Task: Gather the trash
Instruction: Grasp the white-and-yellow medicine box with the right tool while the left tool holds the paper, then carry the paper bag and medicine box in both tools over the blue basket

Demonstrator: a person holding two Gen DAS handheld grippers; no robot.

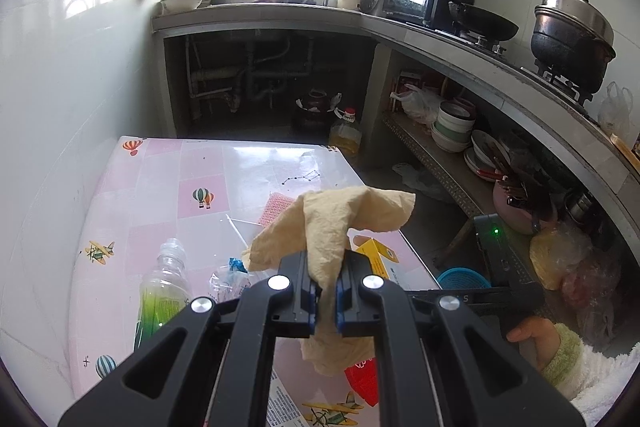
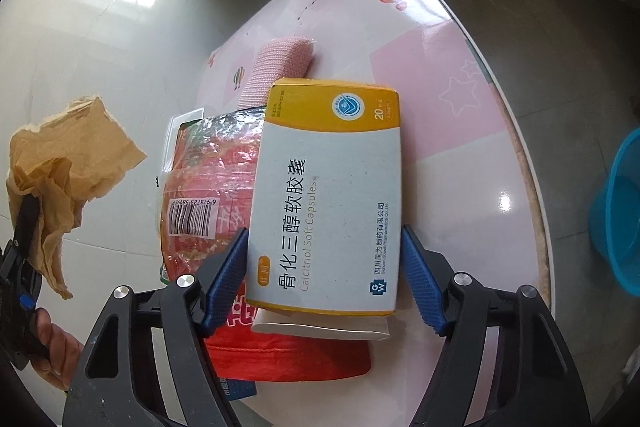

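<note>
My left gripper (image 1: 326,259) is shut on a crumpled tan paper napkin (image 1: 340,219), held up above the pink table (image 1: 160,187). The napkin (image 2: 72,155) also shows at the left of the right wrist view. A white and yellow medicine box (image 2: 332,187) lies on a red snack bag (image 2: 208,187) near the table's edge. My right gripper (image 2: 323,229) straddles the box's near end, with the blue pads (image 2: 228,275) touching both long sides. A clear plastic bottle (image 1: 166,287) with a green label and a clear wrapper (image 1: 228,279) lie on the left of the table.
A pink mesh cloth (image 2: 276,67) lies beyond the box. A blue basin (image 2: 624,211) stands on the floor right of the table. An oil bottle (image 1: 346,135) sits on the floor past the far edge. Shelves of bowls (image 1: 452,127) run along the right.
</note>
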